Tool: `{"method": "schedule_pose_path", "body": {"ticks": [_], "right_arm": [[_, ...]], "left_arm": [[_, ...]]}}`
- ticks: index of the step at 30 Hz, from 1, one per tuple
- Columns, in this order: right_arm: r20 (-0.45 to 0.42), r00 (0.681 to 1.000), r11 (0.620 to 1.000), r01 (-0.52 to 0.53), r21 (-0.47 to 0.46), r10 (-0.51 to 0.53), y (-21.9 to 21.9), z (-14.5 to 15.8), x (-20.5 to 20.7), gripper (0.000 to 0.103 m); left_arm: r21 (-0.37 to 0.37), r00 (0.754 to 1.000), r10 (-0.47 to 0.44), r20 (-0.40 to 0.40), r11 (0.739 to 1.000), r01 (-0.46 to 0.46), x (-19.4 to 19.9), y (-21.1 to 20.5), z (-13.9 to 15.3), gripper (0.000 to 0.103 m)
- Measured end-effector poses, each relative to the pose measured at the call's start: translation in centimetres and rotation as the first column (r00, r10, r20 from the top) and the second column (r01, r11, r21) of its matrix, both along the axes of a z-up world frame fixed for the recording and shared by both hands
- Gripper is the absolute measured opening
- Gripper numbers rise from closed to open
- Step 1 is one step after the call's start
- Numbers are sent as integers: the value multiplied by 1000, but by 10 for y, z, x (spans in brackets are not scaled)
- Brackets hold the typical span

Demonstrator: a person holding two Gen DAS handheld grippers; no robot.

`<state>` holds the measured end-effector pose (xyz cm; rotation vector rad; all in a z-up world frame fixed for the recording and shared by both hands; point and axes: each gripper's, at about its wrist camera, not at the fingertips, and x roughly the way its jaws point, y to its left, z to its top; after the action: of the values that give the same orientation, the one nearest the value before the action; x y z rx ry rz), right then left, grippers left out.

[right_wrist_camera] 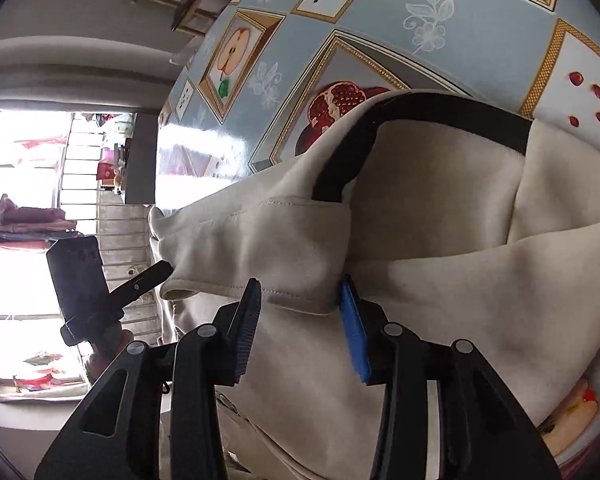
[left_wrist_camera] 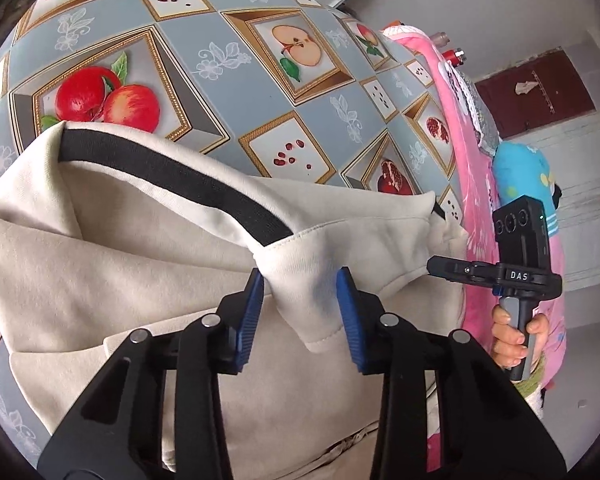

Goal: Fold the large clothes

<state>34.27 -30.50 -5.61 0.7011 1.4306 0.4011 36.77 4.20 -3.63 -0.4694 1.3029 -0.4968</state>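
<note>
A cream garment (left_wrist_camera: 148,256) with a black stripe (left_wrist_camera: 172,172) lies partly on the fruit-patterned table (left_wrist_camera: 228,52). My left gripper (left_wrist_camera: 300,300) has its blue pads on either side of a bunched hem of the garment and grips it. The right gripper (left_wrist_camera: 452,270) shows at the right of the left wrist view, held in a hand at the garment's far corner. In the right wrist view the right gripper (right_wrist_camera: 300,304) is closed on a hemmed edge of the same garment (right_wrist_camera: 440,200). The left gripper (right_wrist_camera: 148,276) shows at the left there.
A person in pink clothing (left_wrist_camera: 480,184) stands at the table's right edge. A blue item (left_wrist_camera: 524,176) hangs by them. A dark red door (left_wrist_camera: 536,92) is behind. A bright window (right_wrist_camera: 32,208) with stacked clothes (right_wrist_camera: 32,224) is at the left.
</note>
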Motion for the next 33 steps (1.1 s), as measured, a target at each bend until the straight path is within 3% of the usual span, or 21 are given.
{"method": "schedule_pose_path", "body": {"ticks": [2, 4, 8, 12, 15, 21, 25, 26, 27, 28, 32, 33], "right_arm": [[8, 999, 999, -33, -27, 33, 7, 0, 0, 33], [39, 996, 992, -82, -95, 86, 16, 4, 0, 24], [98, 980, 953, -142, -267, 173, 37, 13, 10, 15], [141, 971, 914, -127, -385, 194, 50, 16, 31, 13], [153, 967, 903, -124, -412, 202, 55, 12, 42, 12], [162, 935, 874, -218, -435, 314, 54, 10, 16, 12], [147, 947, 886, -202, -417, 284, 50, 11, 17, 14], [142, 950, 884, -194, -424, 277, 47, 13, 15, 23], [140, 953, 872, -178, -455, 268, 45, 16, 14, 30], [157, 953, 850, -146, -506, 257, 44, 25, 11, 44], [295, 924, 772, 0, -636, 243, 44, 68, -2, 47], [335, 911, 779, 25, -627, 240, 46, 77, -5, 47]], "left_arm": [[51, 999, -32, 29, 998, 31, -1, -6, 1, 26], [166, 991, -92, 92, 983, 76, -3, -16, 5, 21], [433, 933, -256, 253, 892, 128, -5, -47, 13, 16], [567, 888, -341, 308, 816, 116, 8, -65, 11, 15], [587, 880, -361, 309, 800, 122, 16, -66, 5, 15], [634, 826, -482, 292, 744, 210, -13, -63, 1, 15], [607, 830, -472, 297, 765, 217, -14, -59, -1, 15], [599, 835, -463, 295, 771, 216, -12, -59, -2, 15], [594, 839, -458, 295, 775, 214, -12, -59, -2, 15], [592, 839, -457, 297, 777, 213, -12, -59, -3, 15], [601, 830, -470, 299, 768, 219, -15, -61, -3, 15], [602, 830, -472, 298, 767, 221, -15, -61, -3, 15]]}}
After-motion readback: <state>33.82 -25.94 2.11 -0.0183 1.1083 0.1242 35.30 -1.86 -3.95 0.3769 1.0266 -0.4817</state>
